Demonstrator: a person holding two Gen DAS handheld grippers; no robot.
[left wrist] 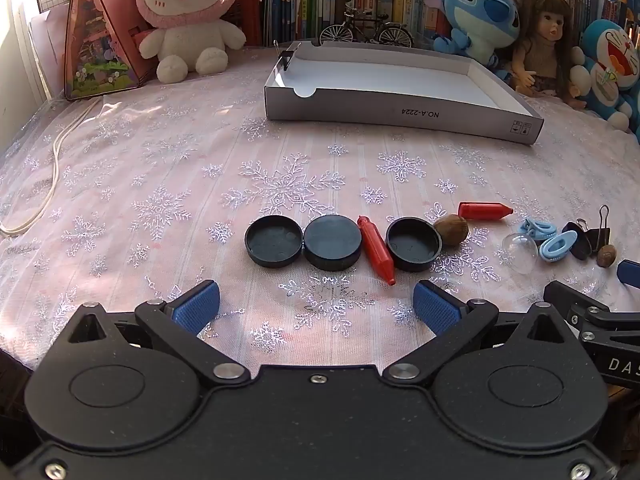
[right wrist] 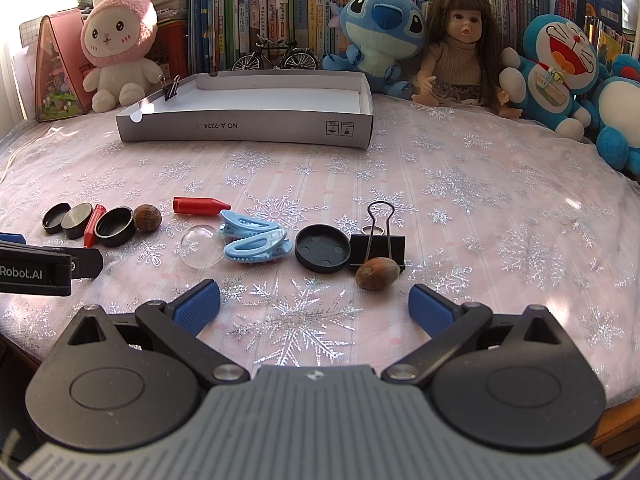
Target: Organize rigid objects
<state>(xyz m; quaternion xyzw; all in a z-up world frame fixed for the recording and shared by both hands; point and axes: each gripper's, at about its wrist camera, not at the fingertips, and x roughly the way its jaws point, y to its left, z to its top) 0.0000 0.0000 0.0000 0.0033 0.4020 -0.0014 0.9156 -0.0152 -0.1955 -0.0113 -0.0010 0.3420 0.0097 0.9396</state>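
Start of sorting: your left tool (left wrist: 316,306) and right tool (right wrist: 314,306) both hang with jaws apart, empty, above the row along the tabletop's near edge. Four black caps (right wrist: 323,253), two red crayons (right wrist: 200,205), two nuts (right wrist: 377,273), two blue clips (right wrist: 256,246), one dome (right wrist: 200,252), one binder clip (right wrist: 378,246) there; the box (right wrist: 248,126) sits toward the far edge. Next, lower onto one piece.

Being counted on the cloth: four black caps (right wrist: 323,254), two red crayons (right wrist: 200,205), two nuts (right wrist: 377,273), two blue clips (right wrist: 256,249), two binder clips (right wrist: 378,246) (one sitting on the box (right wrist: 244,127)), one clear dome (right wrist: 201,248).
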